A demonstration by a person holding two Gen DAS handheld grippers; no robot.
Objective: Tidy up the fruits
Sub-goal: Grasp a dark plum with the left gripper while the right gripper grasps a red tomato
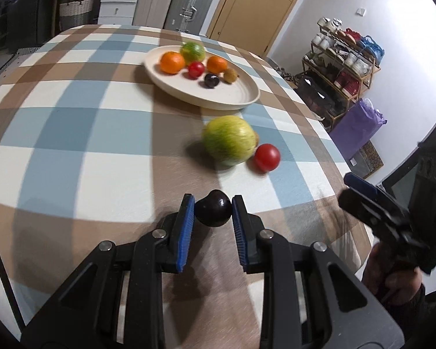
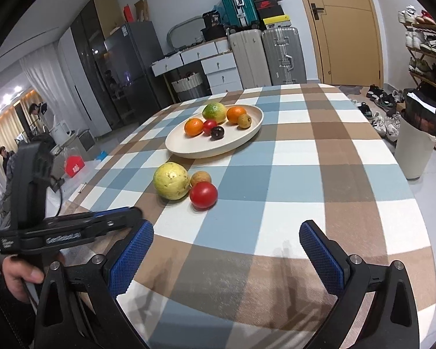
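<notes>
Writing: the side of the left hand-held gripper (image 1: 213,208) carries white lettering in the right wrist view, too blurred to read. A black shoebox on the suitcases (image 2: 280,55) behind the counter (image 2: 290,157) shows a white swoosh mark; the box below it is yellow and black, text illegible.

Fruit on the cream plate (image 2: 189,147), counted: six. Two oranges (image 2: 193,127), one green-and-orange round fruit (image 2: 214,111), one small red fruit (image 2: 210,126), one dark plum (image 2: 217,132), one brownish-yellow fruit (image 2: 244,120).

Fruit loose on the checked cloth, near side of the plate: three in a tight cluster. One large yellow-green fruit (image 2: 171,181), one small tan fruit (image 2: 200,178) just behind it, one red tomato (image 2: 203,194) beside both.

Fourth loose piece: a second dark plum (image 1: 213,208), pinched between the blue pads (image 1: 186,229) of the left hand-held gripper, jaws narrowed onto it at their tips. Whether it touches the cloth cannot be told.

Right hand-held gripper (image 2: 226,237): jaws spread wide, nothing between them, over the near part of the counter.
</notes>
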